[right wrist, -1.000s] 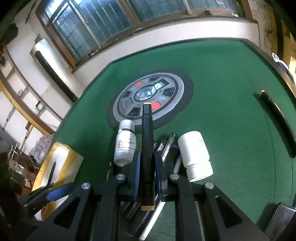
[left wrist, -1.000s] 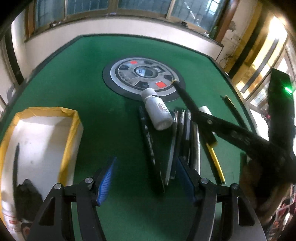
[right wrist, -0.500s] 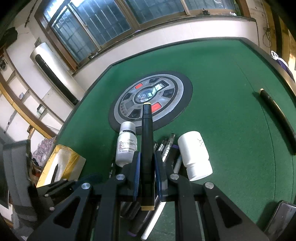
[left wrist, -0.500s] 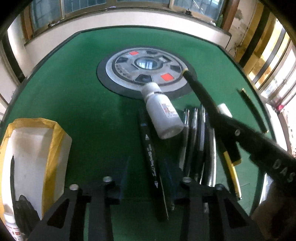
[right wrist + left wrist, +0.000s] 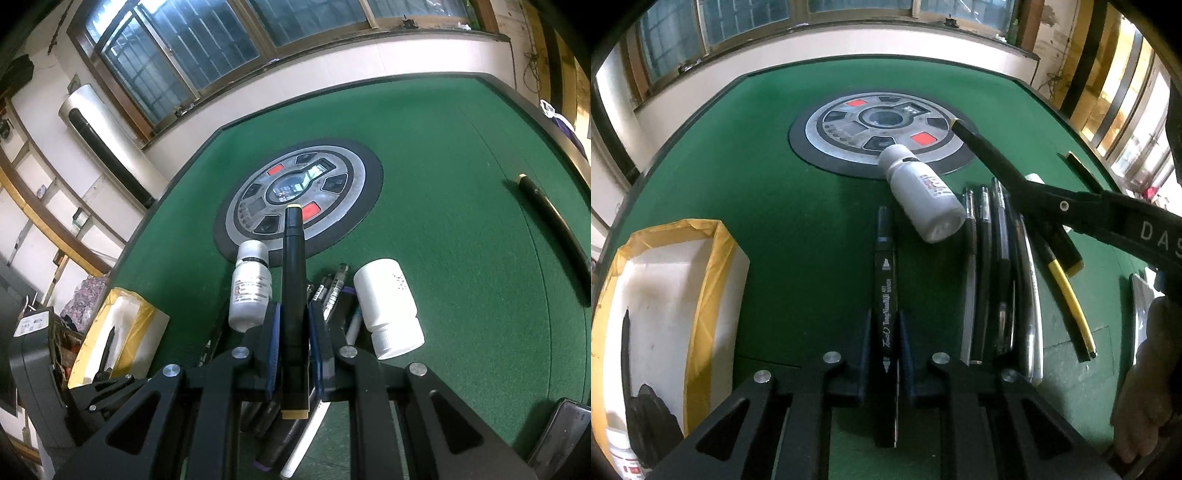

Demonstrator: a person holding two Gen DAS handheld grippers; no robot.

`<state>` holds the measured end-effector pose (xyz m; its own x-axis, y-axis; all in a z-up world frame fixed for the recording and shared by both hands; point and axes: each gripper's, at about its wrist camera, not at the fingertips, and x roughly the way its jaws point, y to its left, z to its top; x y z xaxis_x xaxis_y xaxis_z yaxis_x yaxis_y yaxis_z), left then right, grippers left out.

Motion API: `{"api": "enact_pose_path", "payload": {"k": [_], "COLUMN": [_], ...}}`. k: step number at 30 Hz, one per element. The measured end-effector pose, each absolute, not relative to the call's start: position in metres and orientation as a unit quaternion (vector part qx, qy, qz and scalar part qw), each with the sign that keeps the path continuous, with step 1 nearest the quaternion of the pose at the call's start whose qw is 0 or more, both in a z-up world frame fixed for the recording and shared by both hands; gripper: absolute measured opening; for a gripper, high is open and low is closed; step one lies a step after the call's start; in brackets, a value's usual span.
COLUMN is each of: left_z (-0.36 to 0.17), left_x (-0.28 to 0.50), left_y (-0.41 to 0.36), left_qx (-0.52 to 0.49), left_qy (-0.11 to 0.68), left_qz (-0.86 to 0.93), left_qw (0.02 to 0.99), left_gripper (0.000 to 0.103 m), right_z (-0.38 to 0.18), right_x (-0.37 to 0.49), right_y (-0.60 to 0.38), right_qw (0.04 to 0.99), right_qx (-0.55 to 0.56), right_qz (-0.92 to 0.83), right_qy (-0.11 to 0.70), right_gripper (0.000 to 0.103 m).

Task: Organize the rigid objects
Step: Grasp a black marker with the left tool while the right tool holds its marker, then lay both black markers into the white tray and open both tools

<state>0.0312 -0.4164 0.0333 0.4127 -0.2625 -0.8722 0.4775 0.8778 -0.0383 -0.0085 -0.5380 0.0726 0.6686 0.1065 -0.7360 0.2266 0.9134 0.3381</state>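
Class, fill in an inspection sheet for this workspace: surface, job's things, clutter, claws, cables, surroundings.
Surface: green felt table with a round control panel.
Job's things: art marker; black marker; row of pens; two white bottles; taped box.
Clutter: nothing seen.
Claws: left claw has just been closing, pads on the art marker; right claw shut on the black marker.
Cables: nothing seen.
Surroundings: windows, air conditioner.

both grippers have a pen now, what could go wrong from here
1. The left gripper, whose jaws have just been closing, pinches the black art marker near one end; its long free end could swing or slip during the lift.
2. The white pill bottle lying on its side sits close by and could roll if nudged.
3. The right gripper holds a black yellow-tipped marker nearby; the two could collide.
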Motion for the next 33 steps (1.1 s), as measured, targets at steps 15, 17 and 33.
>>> {"api": "enact_pose_path", "payload": {"k": [15,17,33], "left_z": [0.071,0.081,0.120], "left_x": [0.005,-0.002,-0.002], "left_y": [-0.369,-0.353,-0.193], "left_qx": [0.014,-0.001,-0.104], "left_qy": [0.479,0.476,0.455], "left_qz": [-0.252,-0.258,-0.199], "left_qw": [0.840,0.841,0.862], "left_gripper": [0.014,0.014,0.014], "right_z": [0.071,0.072,0.107], "right_x": [-0.009,-0.009,-0.041], "right_y": [-0.530,-0.527,-0.400], "right_qw": [0.897,0.899,0.890], "right_qx": [0.194,0.189,0.197], "right_qz": [-0.022,-0.015,0.115], "right_qy": [0.397,0.394,0.394], "right_gripper": [0.014,0.014,0.015]}}
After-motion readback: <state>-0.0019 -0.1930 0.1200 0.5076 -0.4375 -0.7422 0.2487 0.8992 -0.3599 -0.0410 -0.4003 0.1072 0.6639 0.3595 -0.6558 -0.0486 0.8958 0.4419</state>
